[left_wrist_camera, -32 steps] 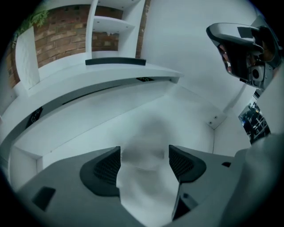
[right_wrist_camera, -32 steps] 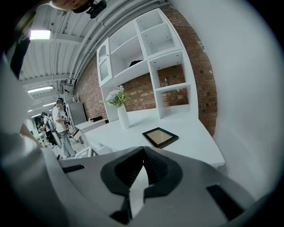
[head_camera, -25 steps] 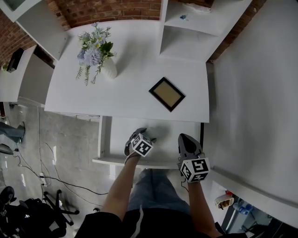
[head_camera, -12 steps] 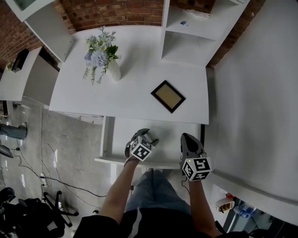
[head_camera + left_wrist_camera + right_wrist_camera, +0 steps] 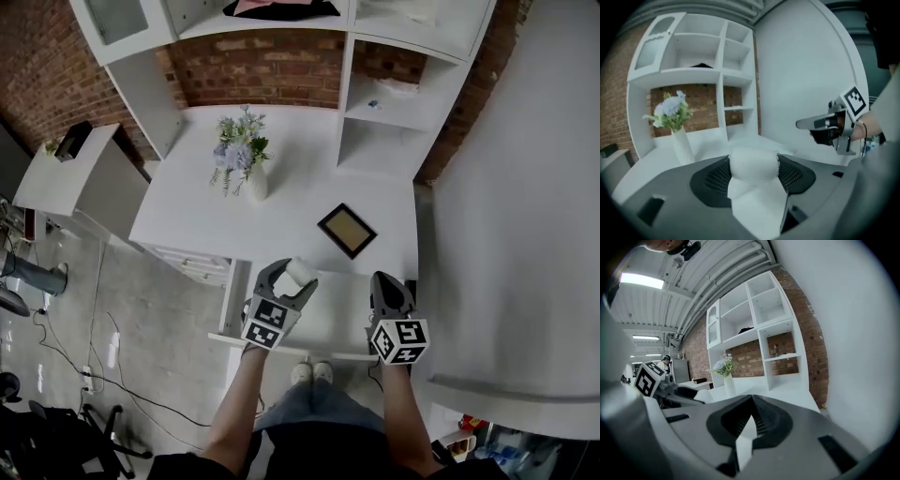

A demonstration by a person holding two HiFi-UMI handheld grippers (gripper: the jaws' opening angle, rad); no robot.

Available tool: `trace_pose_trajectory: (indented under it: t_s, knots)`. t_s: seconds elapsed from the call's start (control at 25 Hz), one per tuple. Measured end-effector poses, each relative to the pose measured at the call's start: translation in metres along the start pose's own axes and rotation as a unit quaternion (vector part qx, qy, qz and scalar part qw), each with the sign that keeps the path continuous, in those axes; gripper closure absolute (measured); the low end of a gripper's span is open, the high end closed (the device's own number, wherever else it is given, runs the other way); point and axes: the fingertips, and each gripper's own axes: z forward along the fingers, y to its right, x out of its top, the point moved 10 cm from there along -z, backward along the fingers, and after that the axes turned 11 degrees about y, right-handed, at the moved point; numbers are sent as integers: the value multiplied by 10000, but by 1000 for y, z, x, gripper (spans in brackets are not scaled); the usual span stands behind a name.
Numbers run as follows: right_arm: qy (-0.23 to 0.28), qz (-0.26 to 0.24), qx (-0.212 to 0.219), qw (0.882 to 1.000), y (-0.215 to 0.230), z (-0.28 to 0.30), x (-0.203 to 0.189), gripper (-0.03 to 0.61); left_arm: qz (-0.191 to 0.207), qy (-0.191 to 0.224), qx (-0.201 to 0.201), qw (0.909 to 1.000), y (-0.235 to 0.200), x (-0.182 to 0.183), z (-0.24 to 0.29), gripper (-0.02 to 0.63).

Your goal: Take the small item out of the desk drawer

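Observation:
A small white roll (image 5: 753, 165) with a frayed edge sits between the jaws of my left gripper (image 5: 289, 275), which are set wide and press on both its sides. From the head view the white roll (image 5: 300, 271) hangs over the back of the open white desk drawer (image 5: 339, 317). My right gripper (image 5: 382, 280) hovers over the drawer's right side. Its jaws meet at the tip (image 5: 751, 401), shut with nothing in them.
On the white desk (image 5: 281, 211) stand a white vase of flowers (image 5: 246, 161) and a dark picture frame (image 5: 347, 230). White shelving (image 5: 394, 103) rises at the back against a brick wall. A white wall panel (image 5: 506, 234) is close on the right. A person's legs and shoes (image 5: 309, 375) are below the drawer.
My left gripper has come up from inside the drawer with the white roll now showing between its jaws. The head view has pulled back, and the right gripper has hardly moved.

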Motion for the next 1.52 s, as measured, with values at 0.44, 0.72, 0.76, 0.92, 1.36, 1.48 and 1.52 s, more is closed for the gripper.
trace_pose_trajectory:
  t_s: [0.44, 0.72, 0.76, 0.92, 1.36, 1.48, 1.52]
  knots:
    - [750, -288, 245, 9965, -21, 11, 50, 581, -300, 1701, 1360, 9755, -19, 73, -72, 324]
    - [823, -411, 268, 9954, -30, 11, 54, 581, -297, 2004, 1548, 9670, -19, 80, -85, 325]
    - [809, -455, 266, 9953, -31, 10, 54, 581, -301, 2011, 1546, 9668, -18, 81, -85, 325]
    - [822, -462, 273, 9952, -33, 8, 56, 581, -331, 2017, 1520, 9670, -18, 82, -85, 325]
    - [737, -446, 156, 9962, -28, 1, 53, 581, -342, 1917, 1411, 9707, -11, 78, -78, 325]
    - [701, -453, 146, 9964, -28, -1, 51, 581, -375, 1918, 1390, 9708, -9, 77, -78, 325]
    - [695, -454, 145, 9964, -28, -1, 50, 581, -380, 1916, 1384, 9709, -9, 77, -79, 324]
